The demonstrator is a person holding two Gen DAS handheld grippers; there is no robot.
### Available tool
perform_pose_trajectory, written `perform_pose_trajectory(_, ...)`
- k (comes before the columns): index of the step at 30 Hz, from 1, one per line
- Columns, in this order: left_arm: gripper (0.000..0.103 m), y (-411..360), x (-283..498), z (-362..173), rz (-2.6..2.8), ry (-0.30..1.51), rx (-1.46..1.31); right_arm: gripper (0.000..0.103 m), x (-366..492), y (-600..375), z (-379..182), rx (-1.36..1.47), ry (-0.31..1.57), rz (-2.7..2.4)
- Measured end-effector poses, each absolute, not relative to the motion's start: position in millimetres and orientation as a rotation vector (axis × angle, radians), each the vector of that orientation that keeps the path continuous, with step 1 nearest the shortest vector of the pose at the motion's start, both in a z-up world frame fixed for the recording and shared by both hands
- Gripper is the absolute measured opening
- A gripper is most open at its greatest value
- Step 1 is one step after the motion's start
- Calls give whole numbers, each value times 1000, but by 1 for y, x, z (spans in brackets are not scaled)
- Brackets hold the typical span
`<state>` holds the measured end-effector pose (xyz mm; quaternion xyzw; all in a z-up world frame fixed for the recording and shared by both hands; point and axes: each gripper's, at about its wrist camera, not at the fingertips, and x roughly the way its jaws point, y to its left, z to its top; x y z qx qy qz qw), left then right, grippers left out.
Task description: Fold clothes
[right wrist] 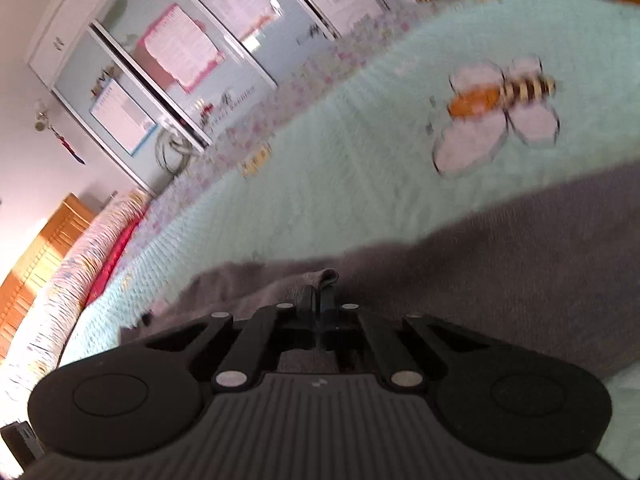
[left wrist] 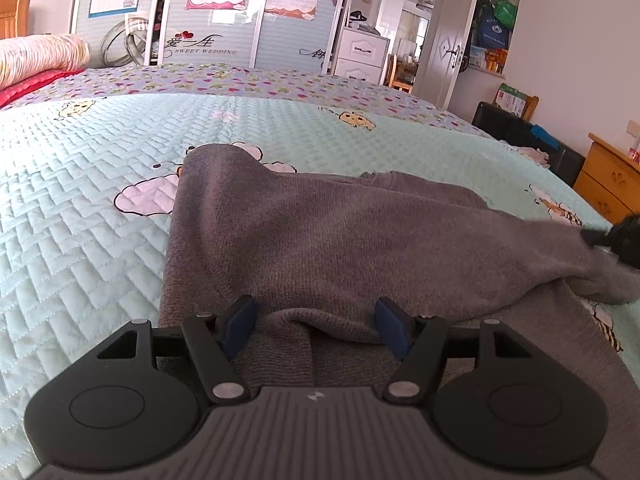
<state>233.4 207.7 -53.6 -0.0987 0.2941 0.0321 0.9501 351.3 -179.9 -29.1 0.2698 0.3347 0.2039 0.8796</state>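
One grey knitted garment (left wrist: pixel 320 232) rumpled on quilted bedspread (left wrist: pixel 80 184).

Place: a home bedroom
Bed (left wrist: pixel 100 184): quilted mint cover with cartoon bees
Wardrobe (left wrist: pixel 224 12): sliding doors along the far wall
Bedside: wooden nightstand (left wrist: pixel 608 184)
Exit: open white door (left wrist: pixel 448 40)

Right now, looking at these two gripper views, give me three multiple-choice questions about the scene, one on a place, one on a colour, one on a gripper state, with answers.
1. Where does the garment lie?
A on the bedspread
B on a chair
C on the floor

2. What colour is the garment?
A red
B grey
C white

3. How is the right gripper?
A wide open
B out of view
C shut on the garment

Answers:
1 A, quilted bedspread shows around the cloth.
2 B, grey in both views.
3 C, its jaws pinch a fold; the left gripper gapes.
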Motion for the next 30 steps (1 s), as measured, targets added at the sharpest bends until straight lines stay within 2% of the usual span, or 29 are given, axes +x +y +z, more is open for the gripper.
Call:
perform_pose_trajectory(3, 70, 206, 237, -48, 67, 627, -185, 0, 340, -165, 4, 497, 619, 466)
perform_pose_trajectory(6, 66, 209, 229, -36, 72, 638, -223, 0, 320, -137, 49, 396, 532, 551)
perform_pose_trajectory(11, 64, 232, 182, -17, 61, 602, -397, 0, 260, -70, 122, 181, 404, 765)
perform_pose_trajectory(14, 64, 248, 145, -10, 54, 590, -499, 0, 212, -28, 143, 40, 361, 916)
perform_pose_trajectory(20, 64, 272, 85, -7, 56, 575, -609, 0, 116, 41, 116, -313, 350, 1064)
perform_pose_trajectory(25, 64, 279, 65, -11, 57, 581, -628, 0, 66, 76, 50, -548, 419, 1136)
perform_pose_trajectory(30, 64, 279, 62, -10, 45, 573, -640, 0, 45, 86, 15, -647, 449, 1163)
